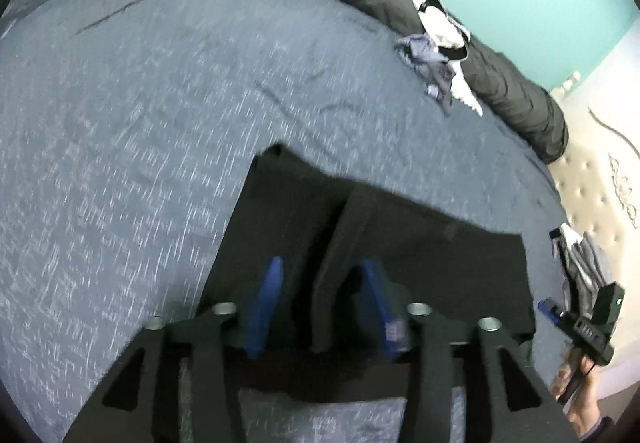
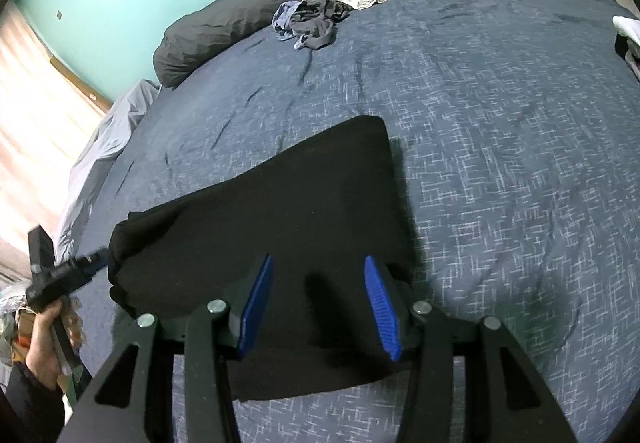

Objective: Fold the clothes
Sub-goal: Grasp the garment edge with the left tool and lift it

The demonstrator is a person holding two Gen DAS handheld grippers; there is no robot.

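Right wrist view showed the black garment [image 2: 280, 227] flat on the bed [image 2: 500, 163], stretching toward ten o'clock beneath the right tongs [image 2: 318, 303]; left tongs [image 1: 318, 307] nearer its bunched end, both parted, empty

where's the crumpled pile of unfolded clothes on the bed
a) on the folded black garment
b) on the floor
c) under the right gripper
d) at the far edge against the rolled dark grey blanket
d: the crumpled pile of grey and white clothes lies beside the rolled dark grey blanket, well beyond the folded black garment.
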